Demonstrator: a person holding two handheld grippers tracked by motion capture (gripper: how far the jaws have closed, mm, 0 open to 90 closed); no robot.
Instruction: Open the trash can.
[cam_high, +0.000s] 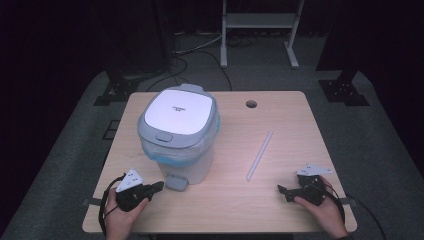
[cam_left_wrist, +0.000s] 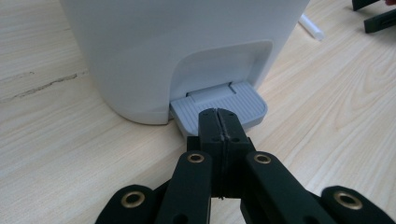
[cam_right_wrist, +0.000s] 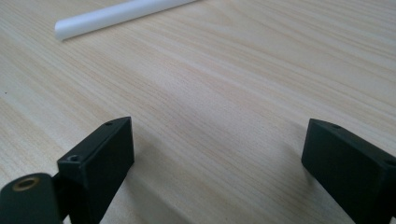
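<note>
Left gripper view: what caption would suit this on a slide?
Shut left gripper poised at the grey foot pedal of a white pedal bin on a wooden table.

White bin (cam_high: 182, 145), grey pedal (cam_left_wrist: 224, 105) (ribbed), black jaws

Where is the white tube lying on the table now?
In the high view, the white tube lies right of centre, between the pedal bin and the right gripper.

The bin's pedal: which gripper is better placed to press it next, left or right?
Left. The left gripper, jaws shut, sits right at the pedal of the bin. The right gripper, jaws open, rests far off near the tube.
</note>
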